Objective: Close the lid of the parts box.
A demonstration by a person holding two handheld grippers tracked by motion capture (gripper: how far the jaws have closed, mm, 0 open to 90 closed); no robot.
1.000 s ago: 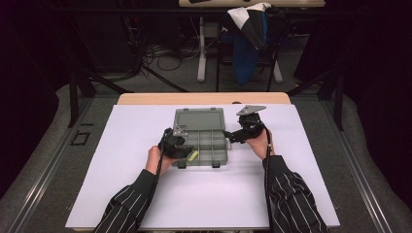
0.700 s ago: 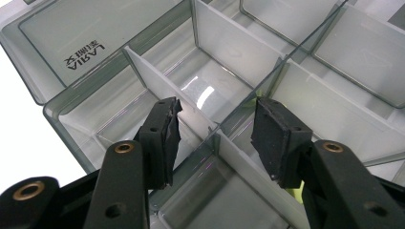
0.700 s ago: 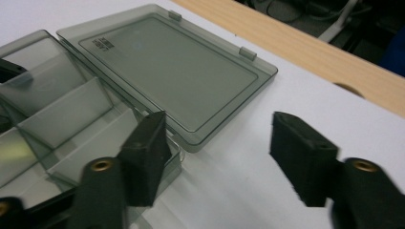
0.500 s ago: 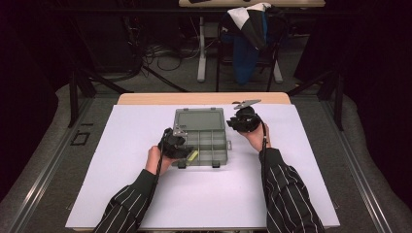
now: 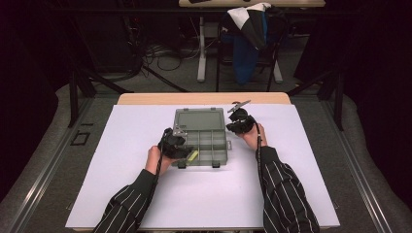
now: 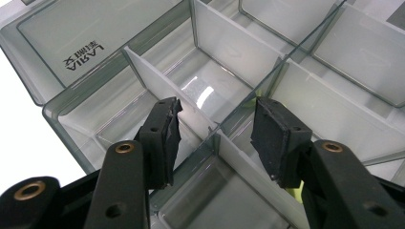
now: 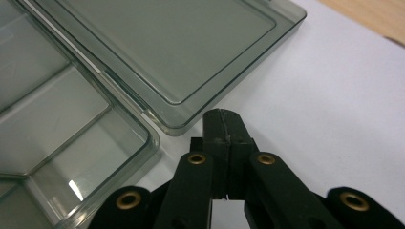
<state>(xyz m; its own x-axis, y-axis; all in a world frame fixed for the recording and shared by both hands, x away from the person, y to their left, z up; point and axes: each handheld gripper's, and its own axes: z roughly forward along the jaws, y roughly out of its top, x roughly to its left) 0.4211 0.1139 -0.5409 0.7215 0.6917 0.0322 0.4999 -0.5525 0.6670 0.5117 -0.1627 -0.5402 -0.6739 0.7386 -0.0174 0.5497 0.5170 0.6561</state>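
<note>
A clear grey compartment box [image 5: 217, 154] lies open on the white mat, its lid [image 5: 199, 119] folded flat behind it. My left gripper [image 5: 177, 145] hovers over the box's near left part. In the left gripper view, the left gripper [image 6: 215, 129] is open and straddles a crossing of white dividers [image 6: 224, 43], pads apart from them. My right gripper [image 5: 231, 128] sits by the lid's right edge. Its jaws have just been closing, and in the right gripper view the right gripper [image 7: 223, 126] is shut with nothing between them, just off the lid's corner [image 7: 176, 124].
A small yellow-green item [image 5: 193, 155] lies in a near left compartment. The white mat [image 5: 311, 160] spreads wide around the box. Behind the table's wooden far edge [image 5: 145, 98] stand table legs, cables and a chair with a blue and white cloth [image 5: 248, 39].
The right gripper has moved left and down toward the lid's right edge, and its jaws have gone from wide apart to shut. The left gripper has stayed over the box.
</note>
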